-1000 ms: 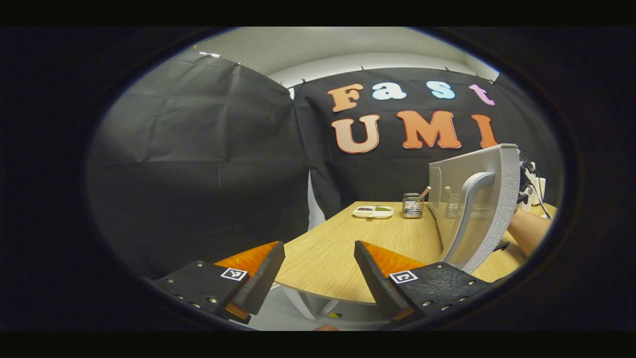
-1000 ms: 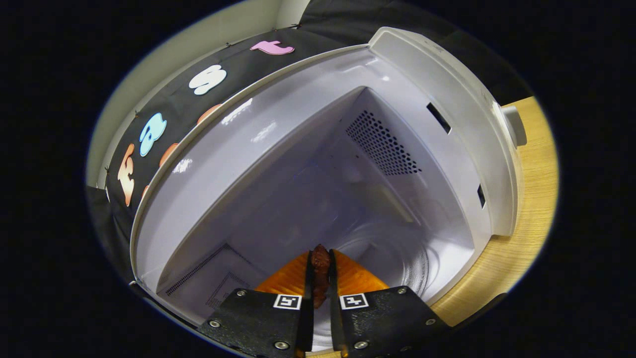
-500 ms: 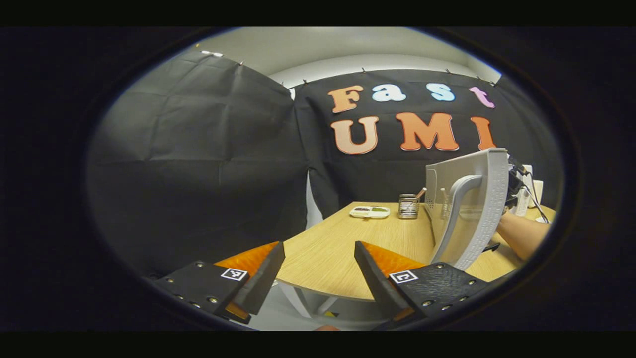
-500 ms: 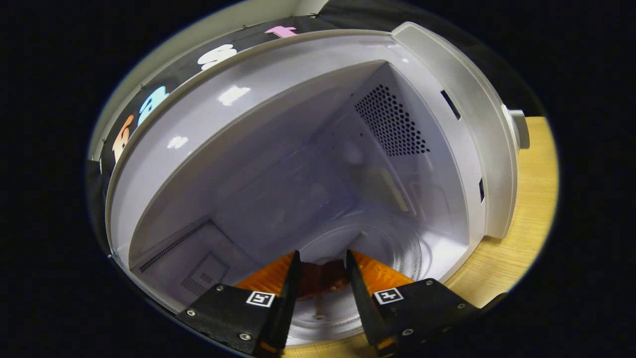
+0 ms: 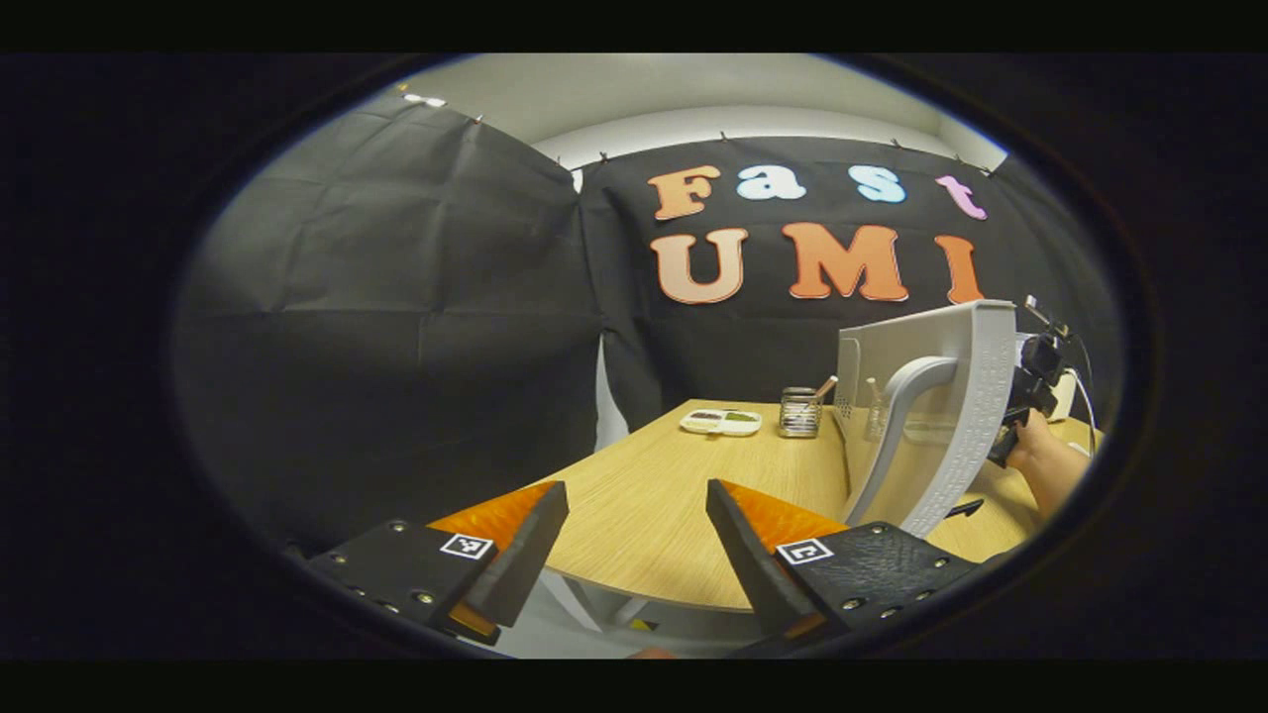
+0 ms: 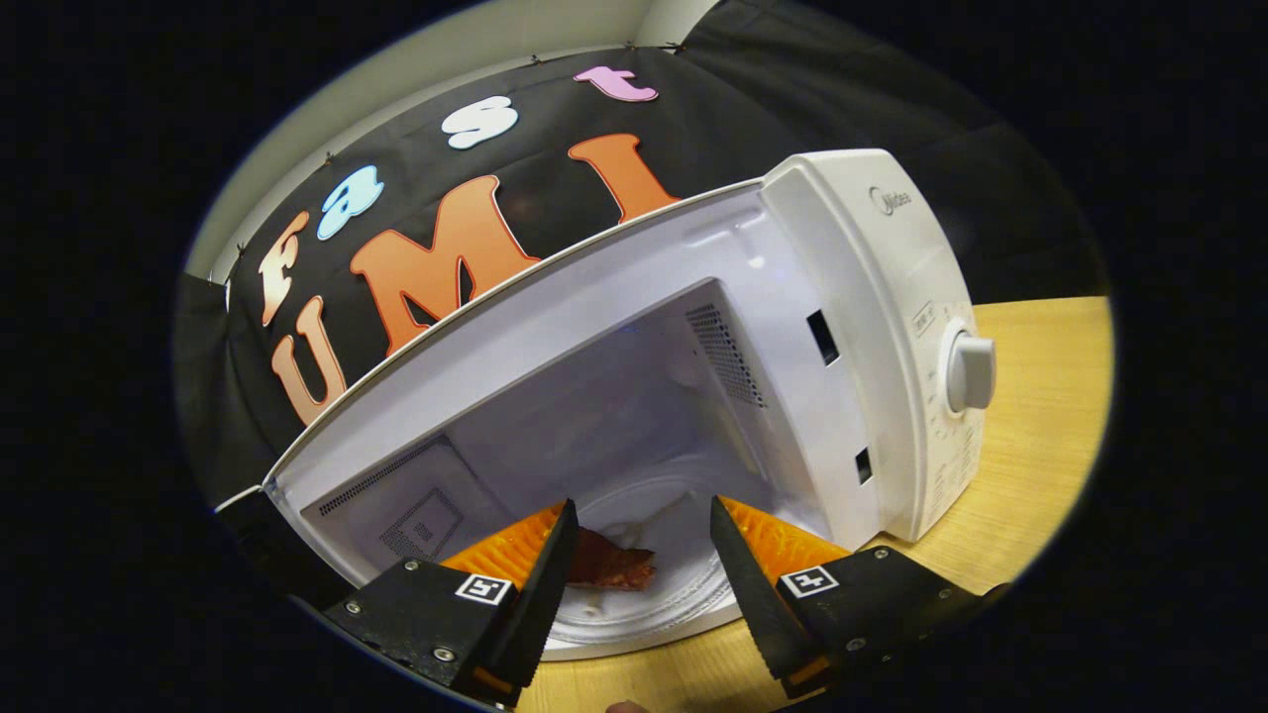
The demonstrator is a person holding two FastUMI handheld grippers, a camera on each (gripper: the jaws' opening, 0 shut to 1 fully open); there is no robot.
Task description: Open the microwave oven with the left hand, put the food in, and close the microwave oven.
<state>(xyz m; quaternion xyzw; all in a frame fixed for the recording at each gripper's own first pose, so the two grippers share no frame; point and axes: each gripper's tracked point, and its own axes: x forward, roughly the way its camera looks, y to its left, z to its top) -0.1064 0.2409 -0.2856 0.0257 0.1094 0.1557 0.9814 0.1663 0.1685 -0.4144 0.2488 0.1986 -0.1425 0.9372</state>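
Observation:
The white microwave oven stands open on the wooden table, seen in the right gripper view. A dark red piece of food lies on the glass turntable inside it. My right gripper is open just outside the cavity, its fingers apart and off the food. In the left gripper view the microwave door stands swung open at the right, its curved handle facing me. My left gripper hangs open over the table's near edge, holding nothing. Behind the door, a hand holds the right gripper.
A small white dish with food and a metal mesh cup stand at the far side of the wooden table. The microwave's dial faces the bare table to its right.
My right gripper opened and let go of the food onto the turntable, then drew back out of the cavity. The left gripper drifted slightly.

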